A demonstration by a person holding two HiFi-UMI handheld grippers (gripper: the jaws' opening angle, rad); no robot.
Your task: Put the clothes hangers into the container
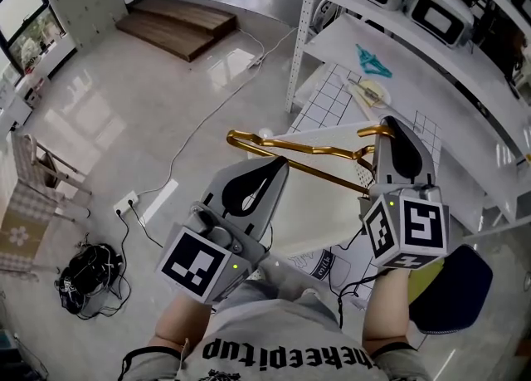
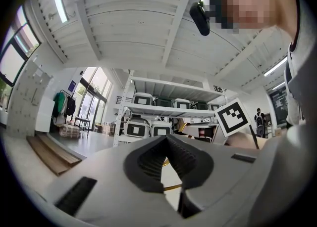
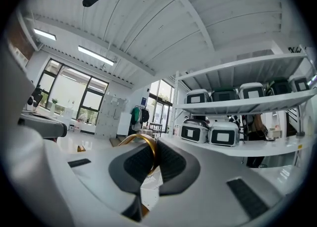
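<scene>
A gold metal hanger (image 1: 290, 148) hangs in the air in front of me, level with the shelf edge. My right gripper (image 1: 390, 128) is shut on its hook, and the gold hook (image 3: 143, 139) shows curving up between the dark pads in the right gripper view. My left gripper (image 1: 280, 165) points at the hanger's lower bar with its jaws together. I see nothing pinched in it, only slivers of gold (image 2: 171, 187) through the gap behind its tips (image 2: 166, 139). A white box-like container (image 1: 319, 205) sits below the hanger. A teal hanger (image 1: 373, 60) and a pale hanger (image 1: 369, 89) lie on the shelf.
A white metal rack (image 1: 303, 31) stands ahead, with a grid mat (image 1: 332, 101) and grey lidded bins (image 1: 440, 14) on it. On the floor at left are a power strip (image 1: 124, 202), a black cable bundle (image 1: 87, 275) and a chair (image 1: 33, 197). A wooden step (image 1: 178, 22) lies far back.
</scene>
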